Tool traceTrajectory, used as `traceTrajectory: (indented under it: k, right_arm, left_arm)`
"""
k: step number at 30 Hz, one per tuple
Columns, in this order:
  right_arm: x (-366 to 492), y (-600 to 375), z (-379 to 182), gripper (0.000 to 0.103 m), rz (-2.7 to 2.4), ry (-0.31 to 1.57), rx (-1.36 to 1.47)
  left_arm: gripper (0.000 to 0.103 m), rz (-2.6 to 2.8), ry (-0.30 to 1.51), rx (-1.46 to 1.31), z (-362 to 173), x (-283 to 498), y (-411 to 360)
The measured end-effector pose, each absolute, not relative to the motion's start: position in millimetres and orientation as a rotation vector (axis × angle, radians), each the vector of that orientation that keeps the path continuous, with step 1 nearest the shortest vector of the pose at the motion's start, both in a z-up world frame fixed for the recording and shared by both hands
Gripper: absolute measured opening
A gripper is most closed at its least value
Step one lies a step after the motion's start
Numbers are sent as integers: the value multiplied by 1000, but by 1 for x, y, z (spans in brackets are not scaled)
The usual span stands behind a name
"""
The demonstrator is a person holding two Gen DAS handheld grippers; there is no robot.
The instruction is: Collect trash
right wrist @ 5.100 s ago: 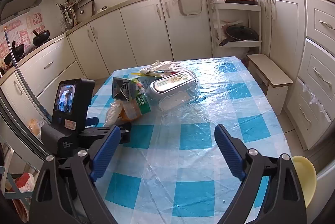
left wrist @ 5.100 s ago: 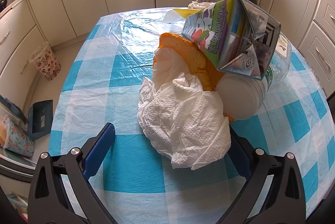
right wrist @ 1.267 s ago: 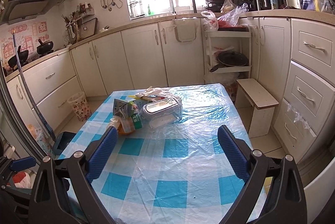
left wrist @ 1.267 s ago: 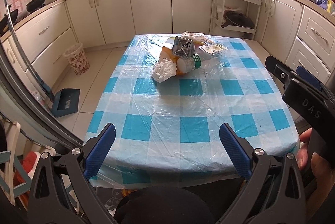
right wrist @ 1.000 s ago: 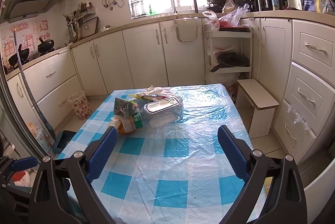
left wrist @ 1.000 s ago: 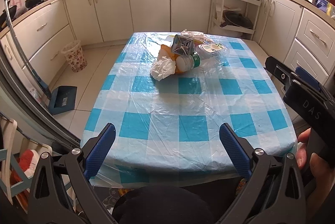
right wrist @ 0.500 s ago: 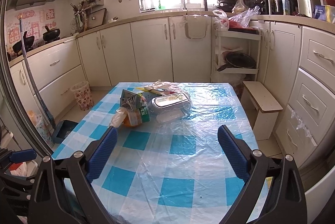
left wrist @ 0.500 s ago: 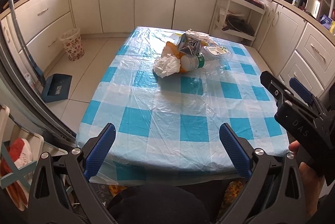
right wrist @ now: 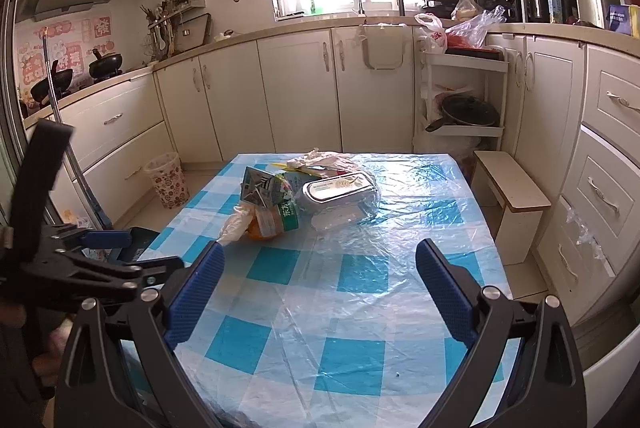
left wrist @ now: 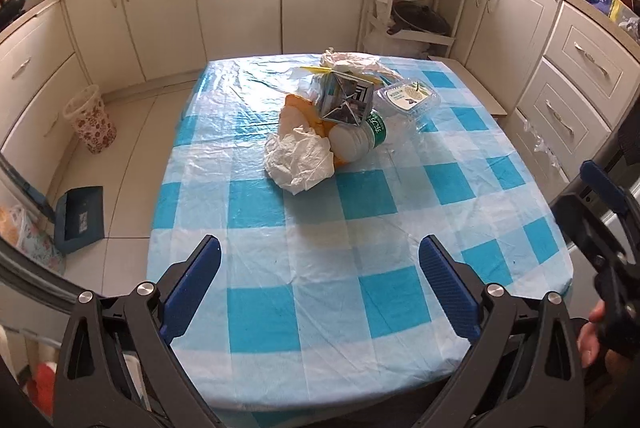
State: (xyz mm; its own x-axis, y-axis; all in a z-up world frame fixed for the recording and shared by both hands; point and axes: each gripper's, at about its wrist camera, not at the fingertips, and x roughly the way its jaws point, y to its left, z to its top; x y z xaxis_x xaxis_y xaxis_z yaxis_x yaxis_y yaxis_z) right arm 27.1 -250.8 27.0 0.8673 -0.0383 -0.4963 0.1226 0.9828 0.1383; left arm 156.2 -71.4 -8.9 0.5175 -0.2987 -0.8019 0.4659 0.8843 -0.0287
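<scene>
A pile of trash sits on the far half of the blue-checked table (left wrist: 352,292): a crumpled white paper towel (left wrist: 299,159), an orange peel (left wrist: 295,103), a torn drink carton (left wrist: 345,97), a plastic bottle with a green label (left wrist: 360,139), a clear plastic box (left wrist: 407,96) and a crumpled bag (left wrist: 352,61). The pile also shows in the right wrist view, with the carton (right wrist: 261,188) and the box (right wrist: 340,194). My left gripper (left wrist: 320,288) is open and empty above the table's near edge. My right gripper (right wrist: 318,292) is open and empty, also near that edge.
A flowered waste basket (left wrist: 89,119) stands on the floor at the left, near the cabinets. A blue dustpan (left wrist: 79,219) lies on the floor by the table's left side. A low wooden stool (right wrist: 512,196) stands at the table's right. Cabinets ring the room.
Both grippers have pulled far back from the trash pile to the table's near edge, still open. In the last half second the left gripper moved slightly forward over the table.
</scene>
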Motion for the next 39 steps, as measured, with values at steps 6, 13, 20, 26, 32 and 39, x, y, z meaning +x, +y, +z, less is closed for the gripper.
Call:
traceTrajectory:
  k: [6,13,20,26,32,39]
  right_arm:
    - [35,-253,22,93,-73,537,197]
    - [50,-260,15,93,-60,566,230]
    - [61,-266,7,93,-59,593,285]
    - [70,-253,9,93,-22,604,236]
    - [133,-234,32,93,33,646,215]
    - [252,-200,44,93,23,936,115]
  left_arm:
    - [95,-446,926,214,-39,203,-94]
    - [46,-450,1007,52,-64,248,-88]
    - [8,-499,1005,-63,-73,239,-67]
    - [7,-495,993,-143,-72,211,-28]
    - [7,-480,1007,-155,-82,189,-2]
    - [7,-503,987,-159,-76,183,2]
